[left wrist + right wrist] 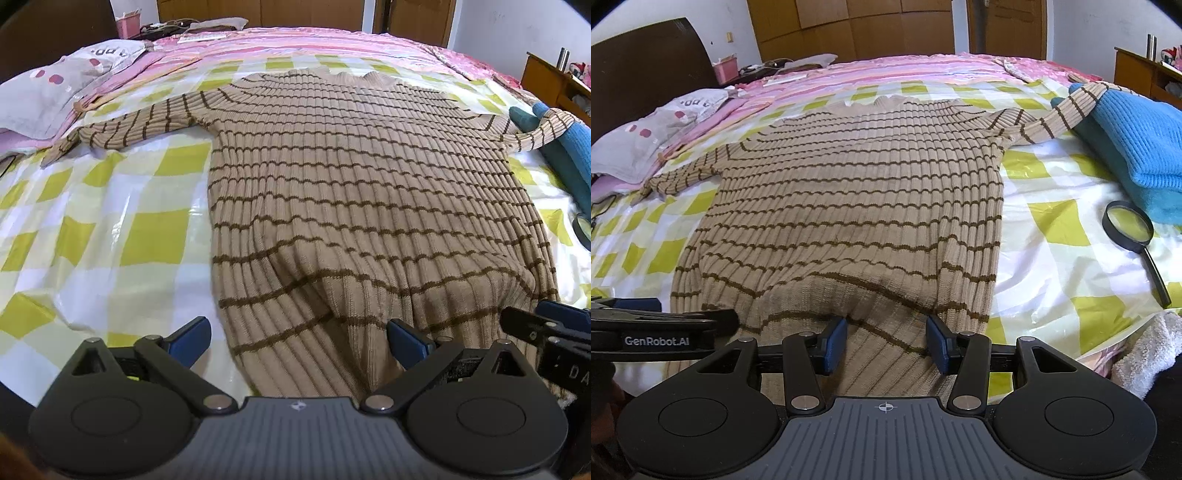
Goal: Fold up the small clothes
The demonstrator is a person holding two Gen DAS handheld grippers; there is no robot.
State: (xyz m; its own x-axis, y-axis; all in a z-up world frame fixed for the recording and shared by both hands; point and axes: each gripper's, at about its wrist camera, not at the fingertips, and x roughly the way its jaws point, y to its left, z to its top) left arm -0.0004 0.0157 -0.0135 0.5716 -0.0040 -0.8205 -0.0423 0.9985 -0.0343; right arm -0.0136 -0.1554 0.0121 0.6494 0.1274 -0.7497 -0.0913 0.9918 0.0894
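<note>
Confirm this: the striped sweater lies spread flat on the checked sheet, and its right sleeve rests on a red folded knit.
Wrong colour. The striped sweater lies spread on the checked sheet, but its right sleeve rests on a blue folded knit, as the right wrist view shows.

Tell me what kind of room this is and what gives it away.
Most likely a home bedroom. The striped sweater lies spread on a bed under a checked cover, with a dark headboard and pillow on the left, and wooden wardrobe doors against the far wall.

black grippers, blue fingers (835,345), silver pivot screws, genrobot.ai marking (656,340)
</note>
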